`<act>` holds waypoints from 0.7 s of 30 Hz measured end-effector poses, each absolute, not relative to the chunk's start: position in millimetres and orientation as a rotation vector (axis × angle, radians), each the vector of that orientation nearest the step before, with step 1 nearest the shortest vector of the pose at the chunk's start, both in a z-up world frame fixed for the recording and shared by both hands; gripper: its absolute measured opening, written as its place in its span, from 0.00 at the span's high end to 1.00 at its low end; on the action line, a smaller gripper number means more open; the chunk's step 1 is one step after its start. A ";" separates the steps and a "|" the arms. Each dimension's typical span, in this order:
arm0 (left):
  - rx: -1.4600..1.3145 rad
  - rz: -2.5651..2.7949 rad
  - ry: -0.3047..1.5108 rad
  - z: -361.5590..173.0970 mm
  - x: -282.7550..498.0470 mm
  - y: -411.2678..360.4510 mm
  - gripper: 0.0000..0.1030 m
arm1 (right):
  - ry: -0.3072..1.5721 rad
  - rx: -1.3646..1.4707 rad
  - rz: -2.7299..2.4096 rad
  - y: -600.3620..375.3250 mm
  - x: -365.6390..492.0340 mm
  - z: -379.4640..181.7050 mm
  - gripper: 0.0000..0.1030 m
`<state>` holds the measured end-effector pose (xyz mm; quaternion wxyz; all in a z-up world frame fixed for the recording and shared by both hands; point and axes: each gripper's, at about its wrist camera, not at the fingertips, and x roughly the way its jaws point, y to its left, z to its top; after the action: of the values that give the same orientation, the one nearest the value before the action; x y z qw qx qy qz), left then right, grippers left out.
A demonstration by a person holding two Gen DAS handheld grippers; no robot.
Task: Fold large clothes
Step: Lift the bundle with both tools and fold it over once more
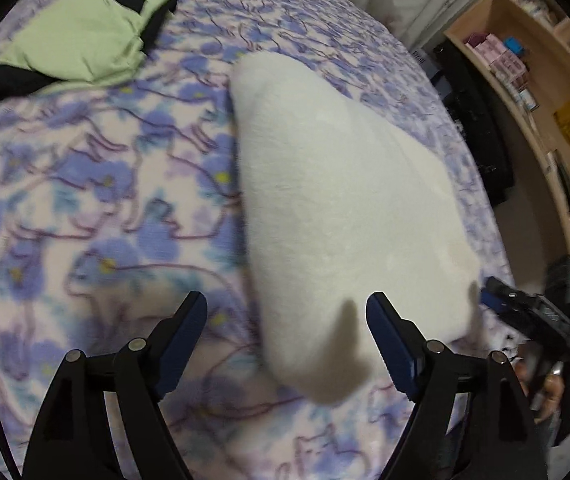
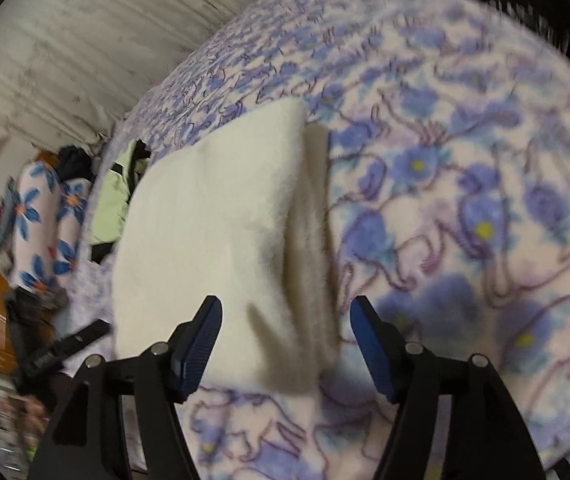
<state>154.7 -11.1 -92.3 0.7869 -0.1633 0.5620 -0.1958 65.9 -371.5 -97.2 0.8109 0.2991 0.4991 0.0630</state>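
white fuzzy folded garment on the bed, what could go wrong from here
1. The white fuzzy folded garment shows stacked layers along one edge; regrasping only the top layer could undo the fold.
2. Both the left hand-held gripper and the right hand-held gripper are open near it, so a closing finger might snag the floral fleece blanket too.
3. Sliding it towards the folded green and black garment could crumple either.

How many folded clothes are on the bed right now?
2. A white garment lies folded just ahead of both open grippers; a green and black one sits farther back on the blanket. Others may lie outside view.
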 end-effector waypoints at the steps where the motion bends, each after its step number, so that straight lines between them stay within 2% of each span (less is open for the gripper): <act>1: -0.362 -0.430 1.212 -94.8 157.7 -12.9 0.22 | 1.074 0.656 0.138 -374.1 71.7 -102.5 0.35; 8: -0.402 -0.526 1.249 -117.2 183.0 -37.5 0.20 | 1.103 0.720 0.245 -375.4 109.2 -127.7 0.35; 10: -0.394 -0.532 1.248 -121.9 187.6 -44.0 0.11 | 1.118 0.714 0.275 -372.2 121.1 -134.7 0.35; 13: -0.374 -0.536 1.237 -127.7 192.5 -52.1 0.05 | 1.151 0.689 0.328 -362.5 138.1 -145.0 0.34; 16: -0.365 -0.545 1.249 -137.7 199.9 -59.6 0.01 | 1.170 0.689 0.380 -356.5 151.1 -154.8 0.24; 21: -0.445 -0.592 1.285 -153.0 214.8 -62.2 0.01 | 1.215 0.700 0.443 -345.5 169.0 -168.5 0.07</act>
<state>214.8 -62.2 -153.0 0.7373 -0.2028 0.5853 -0.2698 169.0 -345.5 -168.5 0.7416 0.3193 0.5543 0.2022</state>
